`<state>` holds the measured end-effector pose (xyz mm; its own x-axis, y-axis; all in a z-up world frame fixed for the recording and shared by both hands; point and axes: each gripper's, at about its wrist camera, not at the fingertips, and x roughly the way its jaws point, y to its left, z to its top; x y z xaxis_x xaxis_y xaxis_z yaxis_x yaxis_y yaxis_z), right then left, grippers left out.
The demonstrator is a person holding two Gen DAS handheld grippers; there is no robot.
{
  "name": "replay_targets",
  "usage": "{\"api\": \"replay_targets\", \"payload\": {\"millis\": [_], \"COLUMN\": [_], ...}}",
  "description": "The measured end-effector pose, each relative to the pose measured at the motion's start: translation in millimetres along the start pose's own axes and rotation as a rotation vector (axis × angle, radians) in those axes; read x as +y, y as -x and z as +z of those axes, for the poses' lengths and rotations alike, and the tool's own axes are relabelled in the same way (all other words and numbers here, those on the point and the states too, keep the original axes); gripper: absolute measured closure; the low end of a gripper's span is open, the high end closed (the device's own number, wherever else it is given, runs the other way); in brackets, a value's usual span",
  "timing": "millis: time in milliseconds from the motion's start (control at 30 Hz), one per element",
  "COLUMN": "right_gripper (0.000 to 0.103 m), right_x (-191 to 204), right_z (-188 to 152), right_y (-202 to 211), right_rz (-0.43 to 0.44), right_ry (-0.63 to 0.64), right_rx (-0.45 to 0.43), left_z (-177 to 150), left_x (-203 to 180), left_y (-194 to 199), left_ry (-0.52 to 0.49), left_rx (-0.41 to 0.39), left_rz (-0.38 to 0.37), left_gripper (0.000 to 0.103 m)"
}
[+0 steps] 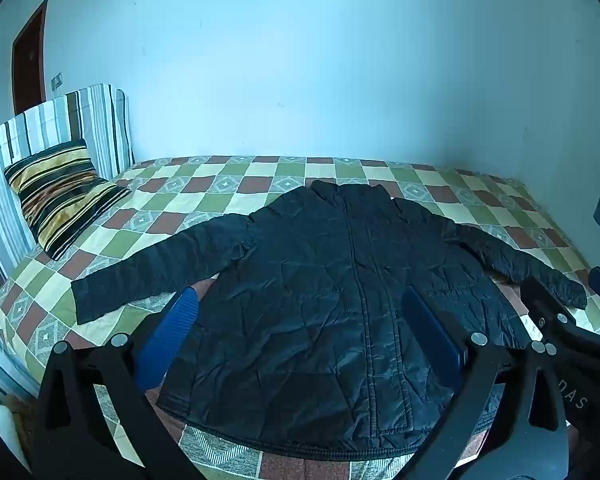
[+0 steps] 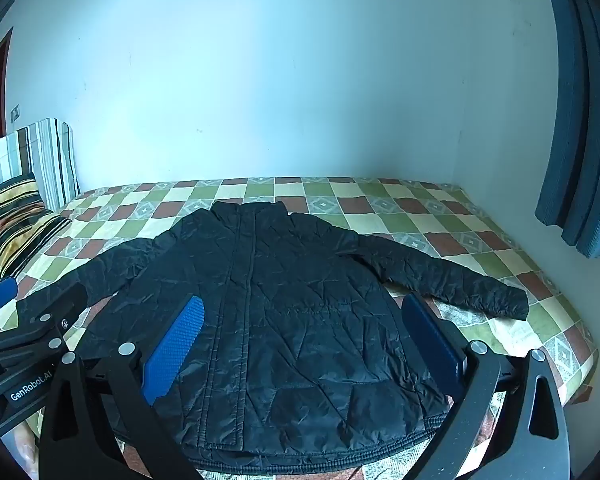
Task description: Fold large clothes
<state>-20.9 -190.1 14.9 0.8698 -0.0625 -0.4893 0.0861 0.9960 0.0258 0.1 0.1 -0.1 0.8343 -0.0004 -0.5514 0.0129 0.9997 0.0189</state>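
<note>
Nearest the cameras, the left gripper [image 1: 300, 332] and the right gripper [image 2: 304, 336] are both hanging above the near edge of the bed [image 1: 236, 192], tilted downward, each with its blue pads spread wide apart and nothing between them. Neither one is touching cloth.

Just beyond them the black padded jacket [image 1: 340, 280] is lying flat on the checked bedspread, front up, zip running down the middle, hem toward the person and collar toward the wall. Both sleeves are stretching out sideways.

Nothing is folded yet, so the step in hand looks like the first fold. To do it well, each gripper should probably be coming down on a sleeve near its cuff, pinching only the top layer of padding, then carrying it across the chest so it lies flat along the zip. The slick, puffy fabric is likely to slide and spring back, so a firm bite and a low, slow carry would help, with the body pressed smooth before the hem is brought up to the collar.

The two views are sharing the jacket but splitting the surroundings. The left wrist view is showing the left sleeve's cuff [image 1: 86, 300] in full, plus the striped pillow [image 1: 64, 196] and the dark door [image 1: 28, 68] beyond. The right wrist view is showing the right sleeve's cuff [image 2: 512, 300] clearly and the blue curtain [image 2: 580, 140] hanging at the far corner.
</note>
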Motion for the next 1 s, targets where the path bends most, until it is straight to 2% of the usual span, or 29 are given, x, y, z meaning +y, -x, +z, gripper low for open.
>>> {"api": "replay_targets", "payload": {"millis": [1000], "right_gripper": [0.005], "right_x": [16.8], "right_z": [-1.1], "right_y": [3.0], "right_rz": [0.006], "right_ry": [0.007], "right_rx": [0.002], "left_z": [-1.6], "left_x": [12.4], "left_y": [4.5], "left_ry": [0.009], "left_rx": [0.008], "left_rz": [0.002], "left_gripper": [0.002]}}
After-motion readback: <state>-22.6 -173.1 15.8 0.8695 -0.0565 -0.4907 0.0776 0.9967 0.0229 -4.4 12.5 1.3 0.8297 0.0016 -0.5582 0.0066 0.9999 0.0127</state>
